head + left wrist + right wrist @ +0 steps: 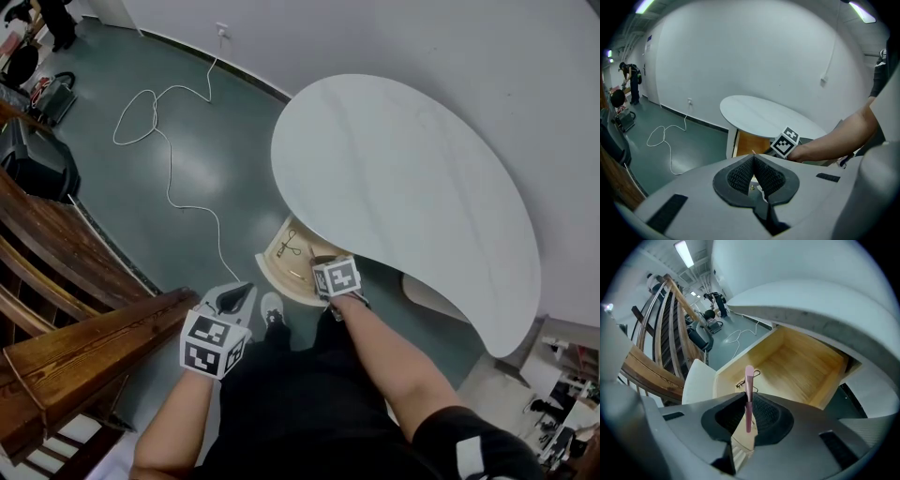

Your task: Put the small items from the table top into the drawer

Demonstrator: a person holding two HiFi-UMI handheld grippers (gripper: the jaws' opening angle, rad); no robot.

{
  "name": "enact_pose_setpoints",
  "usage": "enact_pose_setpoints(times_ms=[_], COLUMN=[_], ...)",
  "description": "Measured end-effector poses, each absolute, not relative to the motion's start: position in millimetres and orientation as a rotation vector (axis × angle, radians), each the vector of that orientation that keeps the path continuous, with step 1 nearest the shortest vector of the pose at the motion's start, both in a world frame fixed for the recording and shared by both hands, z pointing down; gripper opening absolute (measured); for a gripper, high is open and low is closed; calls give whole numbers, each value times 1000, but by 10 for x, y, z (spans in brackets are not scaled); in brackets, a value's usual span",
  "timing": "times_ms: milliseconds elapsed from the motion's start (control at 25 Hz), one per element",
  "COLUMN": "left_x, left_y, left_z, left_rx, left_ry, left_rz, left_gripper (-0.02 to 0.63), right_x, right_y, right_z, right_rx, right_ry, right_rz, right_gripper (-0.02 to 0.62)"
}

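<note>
Under the white kidney-shaped table a wooden drawer stands pulled out. My right gripper hovers over it, shut on a thin pink stick that rises upright between the pads. The drawer's floor is mostly bare, apart from a dark wiry item near its front, which the head view shows as the dark wiry item. My left gripper is held back from the drawer above the floor, jaws together and holding nothing. From the left gripper view I see the table and the right gripper's marker cube.
A white cable snakes over the green floor left of the table. Wooden railings run along the left. White walls stand behind the table. A person is bent over far off. My shoe is beside the drawer front.
</note>
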State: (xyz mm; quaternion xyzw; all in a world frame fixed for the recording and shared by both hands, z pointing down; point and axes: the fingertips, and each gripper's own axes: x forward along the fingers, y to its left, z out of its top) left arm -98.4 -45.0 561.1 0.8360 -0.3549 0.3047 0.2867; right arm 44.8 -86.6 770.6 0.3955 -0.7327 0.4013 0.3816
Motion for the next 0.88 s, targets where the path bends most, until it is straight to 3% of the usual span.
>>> enact_pose_setpoints(times_ms=[880], left_x=[-957], left_y=[-457], left_z=[5615], left_rx=[2253], left_ry=[-920], left_rz=[815], left_gripper=[14], right_x=[461], right_y=[-880], right_z=[7687], right_rx=[1021], right_ry=[-1866], right_rz=[998], right_gripper=[78])
